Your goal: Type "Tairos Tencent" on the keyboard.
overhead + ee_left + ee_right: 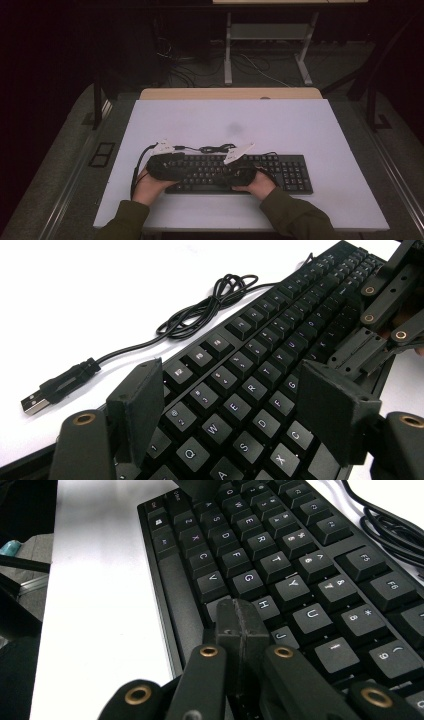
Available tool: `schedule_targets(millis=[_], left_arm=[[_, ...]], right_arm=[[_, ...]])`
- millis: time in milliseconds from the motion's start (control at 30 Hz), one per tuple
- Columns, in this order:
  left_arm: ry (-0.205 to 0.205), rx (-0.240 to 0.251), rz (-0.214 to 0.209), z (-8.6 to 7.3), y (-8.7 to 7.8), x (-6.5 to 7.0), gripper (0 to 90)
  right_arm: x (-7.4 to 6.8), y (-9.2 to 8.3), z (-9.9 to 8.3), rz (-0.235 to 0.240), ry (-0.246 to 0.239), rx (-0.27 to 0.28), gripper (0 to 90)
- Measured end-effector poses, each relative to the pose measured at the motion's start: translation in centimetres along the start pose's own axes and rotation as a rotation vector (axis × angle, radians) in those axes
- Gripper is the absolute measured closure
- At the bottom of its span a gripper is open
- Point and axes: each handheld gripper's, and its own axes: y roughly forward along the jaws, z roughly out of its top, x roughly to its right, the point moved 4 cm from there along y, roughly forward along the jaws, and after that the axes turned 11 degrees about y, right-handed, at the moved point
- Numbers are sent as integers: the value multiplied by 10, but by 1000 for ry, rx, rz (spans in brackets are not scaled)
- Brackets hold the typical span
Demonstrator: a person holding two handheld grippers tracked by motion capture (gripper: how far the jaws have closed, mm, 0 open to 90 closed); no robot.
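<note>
Left fingers spread, right fingers clenched empty, over keyboard on white table, dark room.

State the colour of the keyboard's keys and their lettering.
Black keys with white lettering, clearest in the right gripper view.

High view: fixed overhead, facing forward and down on the white rectangular table, far off. Left gripper view: low, close, looking toward 2 o'clock along the black full-size computer keyboard. Right gripper view: lower, closer still, looking toward 10 o'clock. All three views share the keyboard's letter keys.
</note>
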Motion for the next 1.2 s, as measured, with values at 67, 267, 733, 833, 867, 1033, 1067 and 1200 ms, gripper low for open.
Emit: schedule_targets(millis=[67, 267, 733, 833, 867, 1033, 1067, 1200], left_arm=[[0, -1, 0, 0, 0, 0, 264], [2, -4, 3, 0, 1, 0, 264], [23, -4, -33, 6, 8, 6, 453], [37, -10, -51, 9, 11, 9, 563], [40, -12, -58, 10, 12, 10, 599], [54, -28, -89, 12, 20, 13, 749], [56, -32, -92, 12, 21, 14, 777], [65, -35, -107, 15, 26, 16, 884]], right_arm=[[0, 0, 0, 1, 3, 0, 895], [0, -1, 1, 5, 3, 5, 894], [7, -17, 4, 20, 37, 86, 700], [10, -21, 4, 21, 48, 109, 637], [10, -23, 4, 22, 50, 113, 610], [13, -29, 3, 14, 69, 139, 451], [15, -30, 3, 11, 69, 145, 422], [18, -34, 2, 4, 82, 160, 353]])
